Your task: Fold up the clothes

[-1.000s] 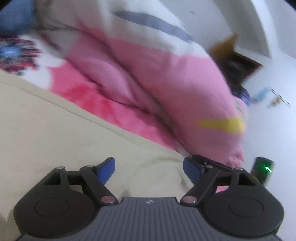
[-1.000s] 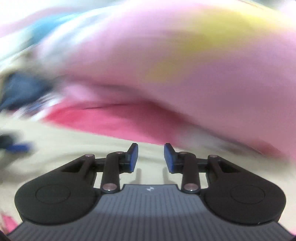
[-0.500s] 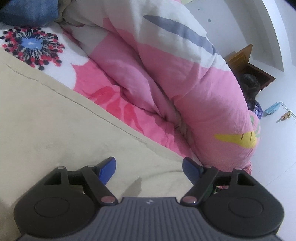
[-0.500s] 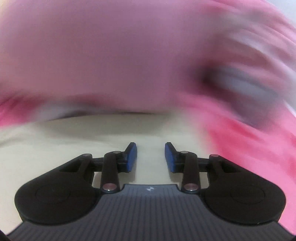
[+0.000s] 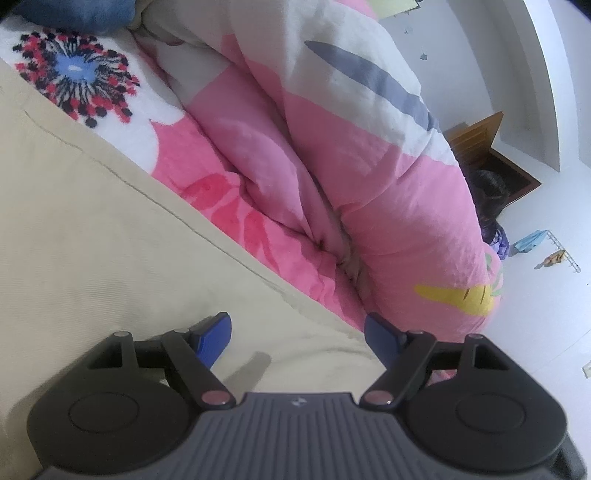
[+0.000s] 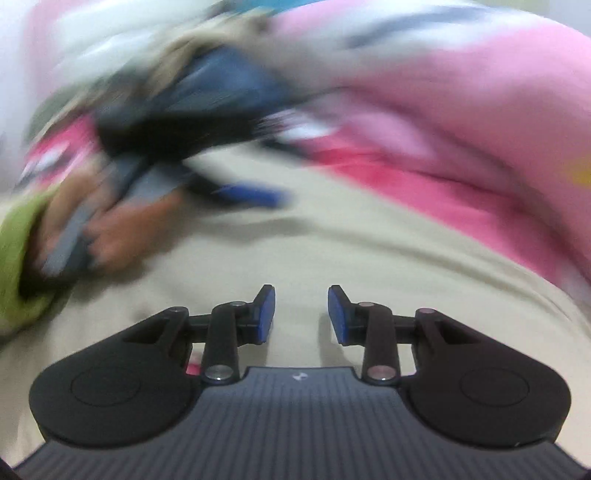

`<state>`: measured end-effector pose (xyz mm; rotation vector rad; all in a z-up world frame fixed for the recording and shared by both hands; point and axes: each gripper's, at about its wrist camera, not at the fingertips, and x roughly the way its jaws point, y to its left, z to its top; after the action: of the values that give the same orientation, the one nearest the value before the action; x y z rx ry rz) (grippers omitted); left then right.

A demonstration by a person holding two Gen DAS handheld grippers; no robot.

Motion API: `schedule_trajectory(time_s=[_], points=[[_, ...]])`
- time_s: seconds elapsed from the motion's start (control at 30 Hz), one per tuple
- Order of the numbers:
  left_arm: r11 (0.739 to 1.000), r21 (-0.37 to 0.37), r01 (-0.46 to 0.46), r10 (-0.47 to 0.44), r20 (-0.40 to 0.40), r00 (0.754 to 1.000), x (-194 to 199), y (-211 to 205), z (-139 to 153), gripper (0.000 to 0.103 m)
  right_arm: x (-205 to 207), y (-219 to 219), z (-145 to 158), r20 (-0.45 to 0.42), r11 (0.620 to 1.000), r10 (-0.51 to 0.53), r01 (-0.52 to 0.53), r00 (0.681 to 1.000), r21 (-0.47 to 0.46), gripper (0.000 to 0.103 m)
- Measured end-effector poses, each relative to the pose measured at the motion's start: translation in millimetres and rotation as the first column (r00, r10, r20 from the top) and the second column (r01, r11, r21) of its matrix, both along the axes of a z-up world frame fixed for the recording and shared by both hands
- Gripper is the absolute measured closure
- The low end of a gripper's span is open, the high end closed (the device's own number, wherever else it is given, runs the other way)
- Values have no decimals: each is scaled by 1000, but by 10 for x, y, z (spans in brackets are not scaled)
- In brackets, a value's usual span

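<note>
Left wrist view: the left tongs [image 5: 297,338] hang low over a beige garment [image 5: 110,266], their blue pads wide apart with nothing between them.
Right wrist view: badly smeared by motion; the right tongs [image 6: 301,314] hang over the same beige cloth [image 6: 332,243], pads apart by a narrower gap and gripping nothing.
Garment: it lies spread flat on the bed, filling the lower left of the left view; one long seamed edge [image 5: 207,236] runs diagonally, and beyond it shows the pink flowered bed sheet [image 5: 229,195].
Neighbours: a bunched pink and white quilt [image 5: 369,177] lies heaped just past that edge; something dark blue [image 5: 77,13] sits at the far top corner, too cropped to name.
Other hand: in the right view a blurred hand [image 6: 122,229] with a green sleeve [image 6: 18,258] holds the left tool over the cloth; detail is lost.
Step in hand: by my judgement, between grips, with both tongs free and placing themselves for a fold; how many folds are done cannot be told.
Next move: each tool likely needs to drop to an edge or corner, close on a single layer, then lift and carry it over together.
Risk: pinching the sheet along with the cloth, or an uneven pull skewing the fold.
</note>
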<state>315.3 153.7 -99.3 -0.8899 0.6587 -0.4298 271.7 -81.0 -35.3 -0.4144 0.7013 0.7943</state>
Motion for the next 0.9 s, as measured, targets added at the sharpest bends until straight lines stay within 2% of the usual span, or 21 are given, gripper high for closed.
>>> schedule_trajectory(time_s=[0.03, 0.13, 0.2, 0.23, 0.3, 0.33, 0.4, 0.47, 0.57, 0.6, 0.67, 0.7, 0.77, 0.9], points=[[1000, -3, 5, -5, -1, 1000, 10, -2, -4, 23, -73, -7, -57, 16, 999, 11, -10, 1000, -47, 72], [1000, -5, 9, -9, -2, 1000, -5, 19, -2, 23, -231, -357, -154, 43, 990, -53, 58, 998, -130, 71], [1000, 11, 10, -10, 1, 1000, -15, 10, 15, 23, -329, -735, -92, 15, 966, -206, 206, 978, -159, 68], [1000, 27, 10, -11, 4, 1000, -16, -14, 35, 23, -423, -957, -43, 25, 938, -300, 300, 954, -175, 66], [998, 66, 9, -10, 7, 1000, -39, -64, 97, 23, -677, -1383, 52, 61, 852, -479, 480, 876, -210, 66], [997, 82, 12, -13, 12, 1000, -63, -94, 148, 22, -893, -1622, 129, 71, 806, -559, 561, 826, -187, 66], [995, 96, 29, -33, 44, 998, -139, -141, 287, 22, -1382, -1987, 320, 65, 729, -676, 679, 734, -87, 65], [991, 126, 53, -63, 80, 995, -263, -209, 491, 21, -1912, -2251, 476, 65, 644, -764, 765, 642, 17, 59], [971, 217, 99, -125, 110, 986, -569, -367, 805, 19, -2596, -2513, 452, 30, 504, -862, 850, 506, 151, 47], [961, 248, 123, -154, 110, 982, -717, -425, 893, 18, -2770, -2575, 399, 5, 466, -881, 865, 473, 187, 47], [939, 303, 166, -207, 108, 972, -1015, -520, 1045, 18, -3049, -2660, 286, -49, 411, -900, 879, 434, 242, 45], [927, 329, 180, -226, 106, 968, -1211, -553, 1115, 18, -3164, -2672, 229, -73, 391, -903, 882, 422, 265, 44], [915, 357, 186, -235, 98, 967, -1612, -529, 1163, 17, -3307, -2570, 143, -92, 385, -899, 874, 427, 295, 40], [914, 369, 167, -198, 47, 979, -2393, -455, 1133, 16, -3419, -2356, 53, -71, 432, -871, 828, 486, 357, 27]])
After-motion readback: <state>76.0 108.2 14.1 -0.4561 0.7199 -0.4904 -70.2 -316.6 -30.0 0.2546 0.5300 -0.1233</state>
